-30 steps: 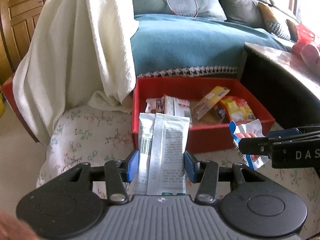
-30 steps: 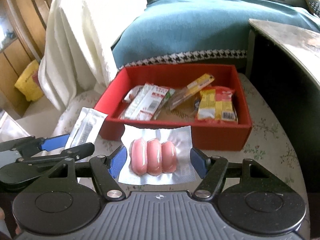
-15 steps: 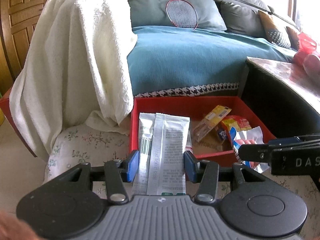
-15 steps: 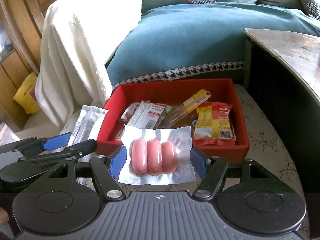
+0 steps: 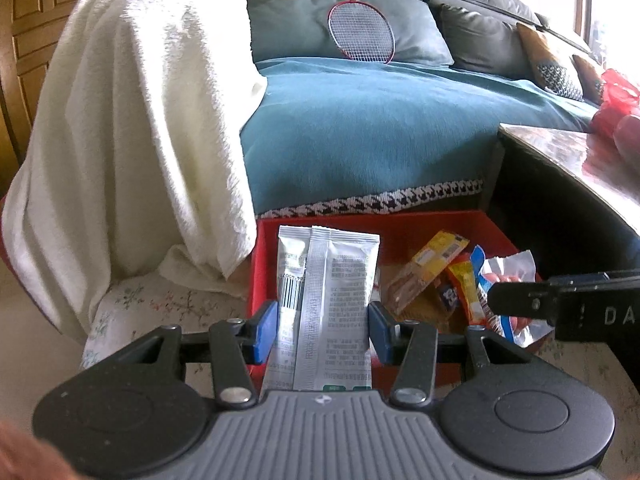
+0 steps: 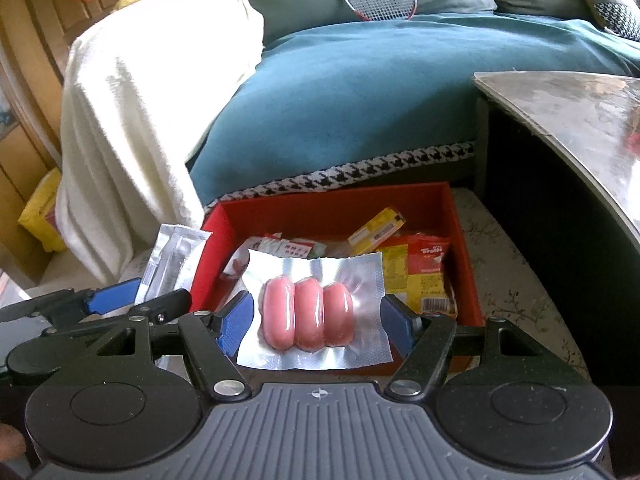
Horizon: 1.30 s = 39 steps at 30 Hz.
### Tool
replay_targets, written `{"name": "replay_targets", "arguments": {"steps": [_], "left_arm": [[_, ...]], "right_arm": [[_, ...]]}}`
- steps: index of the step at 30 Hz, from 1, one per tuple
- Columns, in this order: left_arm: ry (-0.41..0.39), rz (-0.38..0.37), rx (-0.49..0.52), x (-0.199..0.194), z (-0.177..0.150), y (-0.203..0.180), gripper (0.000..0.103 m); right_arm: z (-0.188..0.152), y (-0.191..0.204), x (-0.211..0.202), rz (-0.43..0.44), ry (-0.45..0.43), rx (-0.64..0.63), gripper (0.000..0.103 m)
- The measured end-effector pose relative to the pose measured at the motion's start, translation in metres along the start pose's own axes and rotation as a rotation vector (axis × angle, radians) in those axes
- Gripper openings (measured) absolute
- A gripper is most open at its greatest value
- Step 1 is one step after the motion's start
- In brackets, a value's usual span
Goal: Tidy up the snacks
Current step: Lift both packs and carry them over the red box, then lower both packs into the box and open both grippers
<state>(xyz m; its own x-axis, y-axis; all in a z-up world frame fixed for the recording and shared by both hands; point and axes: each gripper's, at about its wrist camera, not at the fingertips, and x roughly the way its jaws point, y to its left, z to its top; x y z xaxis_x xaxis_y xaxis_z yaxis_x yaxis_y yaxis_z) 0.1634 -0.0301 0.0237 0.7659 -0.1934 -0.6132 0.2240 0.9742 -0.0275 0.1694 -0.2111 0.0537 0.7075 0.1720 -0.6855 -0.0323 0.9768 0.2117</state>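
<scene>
My left gripper point(image 5: 323, 330) is shut on a silver-white snack packet point(image 5: 326, 300) that stands upright between its blue pads, over the near left part of the red box point(image 5: 400, 226). My right gripper point(image 6: 316, 326) is shut on a clear vacuum pack of three pink sausages point(image 6: 308, 314), held flat above the near edge of the red box point(image 6: 332, 206). In the box lie a yellow packet point(image 6: 376, 232), a red-and-yellow packet point(image 6: 420, 276) and a red-and-white packet point(image 6: 288, 248). The left gripper point(image 6: 132, 300) with its packet point(image 6: 172, 260) shows at left in the right wrist view.
The box sits on a floral-covered stool point(image 6: 516, 292) in front of a teal sofa point(image 5: 380, 132). A cream towel point(image 5: 132, 132) hangs at the left. A dark table point(image 6: 568, 128) stands close at the right. A badminton racket point(image 5: 360, 32) leans on the sofa cushions.
Both grippers have moved forward and a little up with their packs, closer over the red box, which now sits lower in both views. Neither grip has changed.
</scene>
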Motion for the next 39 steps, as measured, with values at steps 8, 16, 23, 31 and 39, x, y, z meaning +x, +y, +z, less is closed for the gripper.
{"name": "replay_targets", "arguments": {"steps": [8, 16, 23, 31, 39], "left_arm": [[0.012, -0.009, -0.008, 0.032, 0.018, -0.004, 0.042], [0.022, -0.008, -0.004, 0.066, 0.030, -0.014, 0.042], [0.041, -0.018, 0.012, 0.090, 0.032, -0.021, 0.042], [0.070, -0.006, 0.005, 0.099, 0.030, -0.018, 0.045], [0.041, 0.012, 0.015, 0.087, 0.034, -0.019, 0.061]], "right_arm": [[0.020, -0.012, 0.029, -0.034, 0.002, 0.005, 0.075], [0.026, -0.021, 0.058, -0.071, 0.034, -0.003, 0.076], [0.025, -0.023, 0.078, -0.102, 0.059, -0.021, 0.078], [0.024, -0.021, 0.087, -0.124, 0.068, -0.039, 0.085], [0.028, -0.022, 0.082, -0.142, 0.054, -0.018, 0.088]]}}
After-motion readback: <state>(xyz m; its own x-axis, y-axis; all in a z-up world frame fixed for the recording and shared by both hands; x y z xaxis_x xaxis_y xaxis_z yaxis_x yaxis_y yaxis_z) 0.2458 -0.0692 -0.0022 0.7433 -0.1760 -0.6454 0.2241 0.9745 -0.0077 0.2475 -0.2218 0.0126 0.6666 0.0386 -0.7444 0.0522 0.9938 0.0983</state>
